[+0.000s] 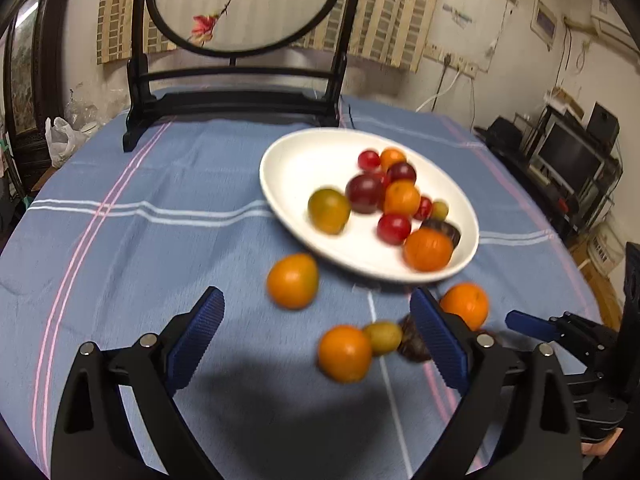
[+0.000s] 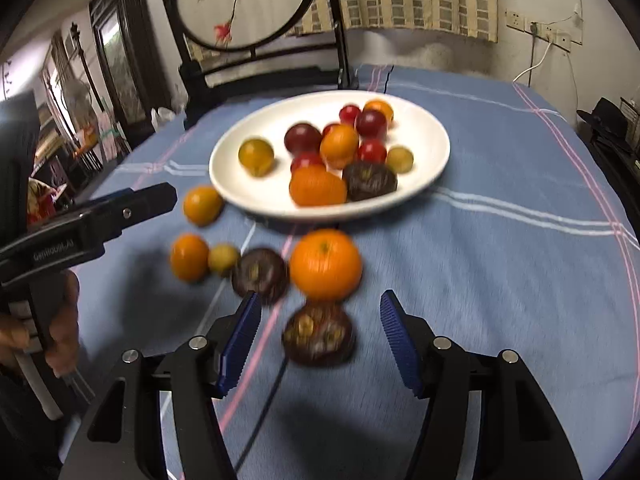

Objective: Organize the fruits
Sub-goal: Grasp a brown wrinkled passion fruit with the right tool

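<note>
We tilt both tools down over the tabletop: left tool gapes empty, right tool stands apart around a mangosteen; plate of fruit at twelve o'clock

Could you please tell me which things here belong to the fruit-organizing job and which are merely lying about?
Job: white plate, loose oranges, dark mangosteens, small green fruit, both open tongs.

Lying about: embroidered screen, white bag, monitor.
</note>
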The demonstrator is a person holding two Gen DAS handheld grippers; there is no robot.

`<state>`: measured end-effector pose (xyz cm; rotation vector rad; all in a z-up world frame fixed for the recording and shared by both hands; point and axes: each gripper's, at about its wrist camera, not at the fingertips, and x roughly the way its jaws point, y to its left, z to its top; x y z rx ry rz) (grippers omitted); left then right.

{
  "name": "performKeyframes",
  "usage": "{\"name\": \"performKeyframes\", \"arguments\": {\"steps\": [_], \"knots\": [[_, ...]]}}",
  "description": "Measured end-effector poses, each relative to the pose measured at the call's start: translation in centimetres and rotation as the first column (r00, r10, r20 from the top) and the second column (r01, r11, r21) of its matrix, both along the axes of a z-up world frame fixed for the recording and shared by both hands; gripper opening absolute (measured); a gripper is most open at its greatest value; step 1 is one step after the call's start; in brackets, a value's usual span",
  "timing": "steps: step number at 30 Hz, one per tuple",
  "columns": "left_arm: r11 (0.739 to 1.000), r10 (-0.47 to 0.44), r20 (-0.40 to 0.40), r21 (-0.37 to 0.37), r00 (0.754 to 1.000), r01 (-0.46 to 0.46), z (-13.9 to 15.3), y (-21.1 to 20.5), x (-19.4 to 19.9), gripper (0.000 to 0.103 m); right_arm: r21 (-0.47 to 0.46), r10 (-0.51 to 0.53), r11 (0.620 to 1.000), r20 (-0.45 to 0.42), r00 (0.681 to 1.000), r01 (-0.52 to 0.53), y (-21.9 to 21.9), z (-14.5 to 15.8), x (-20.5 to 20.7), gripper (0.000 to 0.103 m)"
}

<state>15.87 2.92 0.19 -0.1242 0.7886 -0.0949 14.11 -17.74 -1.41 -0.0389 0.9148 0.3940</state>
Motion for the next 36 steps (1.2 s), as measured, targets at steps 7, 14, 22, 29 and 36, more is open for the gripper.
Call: {"name": "performKeyframes", "arguments": {"steps": [7, 14, 22, 29, 36], "knots": [[1.000, -0.013, -0.011, 0.021, 1.000, 0.014, -0.8, 0.5, -1.0, 0.092, -0.028, 0.003, 1.000, -0.015, 1.000, -0.004, 0.7, -1.1, -0.3, 0.063], [1.000, -0.004, -0.021, -0.021, 1.000, 0.004, -0.6, 1.6, -1.1, 0.092, -0.069, 0.000, 0.998, -0.022, 1.000, -0.001, 1.5, -1.8, -0.2, 0.063], [1.000, -0.011, -0.030, 0.006, 0.999, 0.012, -0.8, 1.1, -1.1, 0.092, -0.140, -0.005, 0.990, 0.020, 1.000, 0.008, 2.1, -2.0, -0.6, 0.043], [0.995, -0.070, -0.054, 0.064, 0.996, 0.074, -1.6, -0.8, -1.5, 0.093, -0.067, -0.015, 0.998, -0.010, 1.000, 0.015, 0.7, -1.6, -0.3, 0.043], [0.983, -0.103, -0.061, 0.150, 0.993, 0.111, -2.2, -2.1, -1.8, 0.095, 0.003, -0.088, 0.996, -0.021, 0.996, 0.088, -1.8, -1.1, 0.4, 0.043]]}}
